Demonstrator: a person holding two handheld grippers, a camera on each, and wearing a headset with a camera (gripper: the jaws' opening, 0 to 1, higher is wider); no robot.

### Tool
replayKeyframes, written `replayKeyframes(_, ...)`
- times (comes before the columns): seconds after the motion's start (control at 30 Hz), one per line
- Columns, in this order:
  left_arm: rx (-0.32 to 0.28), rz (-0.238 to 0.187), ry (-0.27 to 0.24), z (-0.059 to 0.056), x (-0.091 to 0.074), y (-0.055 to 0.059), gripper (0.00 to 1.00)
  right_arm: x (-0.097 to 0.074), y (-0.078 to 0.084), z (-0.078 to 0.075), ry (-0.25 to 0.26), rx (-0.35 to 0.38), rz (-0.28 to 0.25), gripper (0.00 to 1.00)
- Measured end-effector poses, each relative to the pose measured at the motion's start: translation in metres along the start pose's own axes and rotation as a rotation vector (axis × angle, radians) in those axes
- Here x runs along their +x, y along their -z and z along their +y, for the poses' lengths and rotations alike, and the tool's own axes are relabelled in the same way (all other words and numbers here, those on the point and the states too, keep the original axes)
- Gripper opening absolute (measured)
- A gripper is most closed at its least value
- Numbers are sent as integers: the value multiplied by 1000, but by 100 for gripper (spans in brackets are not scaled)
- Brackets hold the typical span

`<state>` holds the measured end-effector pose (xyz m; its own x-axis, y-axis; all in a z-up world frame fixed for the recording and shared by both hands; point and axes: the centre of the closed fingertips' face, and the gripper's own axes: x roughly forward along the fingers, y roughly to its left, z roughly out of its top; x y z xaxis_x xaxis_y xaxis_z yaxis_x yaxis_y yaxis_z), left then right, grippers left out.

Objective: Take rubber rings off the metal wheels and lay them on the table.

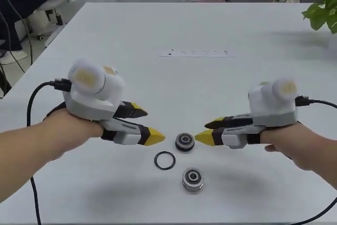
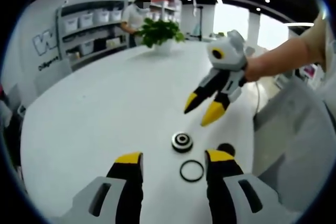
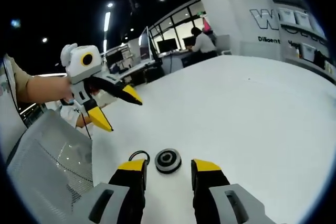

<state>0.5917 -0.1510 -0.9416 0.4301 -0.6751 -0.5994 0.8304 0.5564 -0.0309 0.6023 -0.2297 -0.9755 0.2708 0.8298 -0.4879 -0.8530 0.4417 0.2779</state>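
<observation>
Silver metal wheel [image 1: 192, 178] lies nearest on the white tabletop [image 1: 210, 88]. A loose black rubber ring [image 1: 165, 160] lies just beyond it. Farther on, a dark-rimmed wheel [image 1: 185, 142] sits between the left gripper [image 1: 152, 125] and right gripper [image 1: 202, 131], both wide open and empty.

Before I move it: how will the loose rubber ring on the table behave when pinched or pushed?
The rubber ring is a thin open loop, so it probably squashes oval when pinched. Lying flat on the table, it should slide rather than roll. It looks lighter than the nearby metal wheel.
</observation>
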Motion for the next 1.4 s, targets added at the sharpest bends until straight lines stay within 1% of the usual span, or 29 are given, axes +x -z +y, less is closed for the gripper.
replayKeyframes(0.13, 2, 11, 6, 1, 8, 3, 47, 4, 8, -3, -2, -26, 16, 30)
replayKeyframes(0.4, 5, 23, 26, -1, 20, 7, 45, 12, 22, -8, -11, -45, 32, 29)
replayKeyframes(0.43, 6, 25, 28, -1, 22, 7, 45, 13, 22, -6, -13, -47, 34, 28)
replayKeyframes(0.73, 8, 25, 41, -1, 34, 9, 41, 21, 26, -1, -22, -71, 48, 25)
replayKeyframes(0.9, 21, 23, 53, -3, 42, 11, 37, 25, 27, -1, -26, -76, 53, 23)
replayKeyframes(1.03, 26, 25, 63, -6, 48, 12, 36, 28, 29, 0, -30, -78, 56, 22)
replayKeyframes(1.3, 35, 22, 82, -10, 59, 12, 32, 32, 32, -6, -28, -80, 51, 17)
replayKeyframes(1.4, 43, 27, 86, -11, 63, 13, 31, 32, 32, -5, -29, -82, 52, 17)
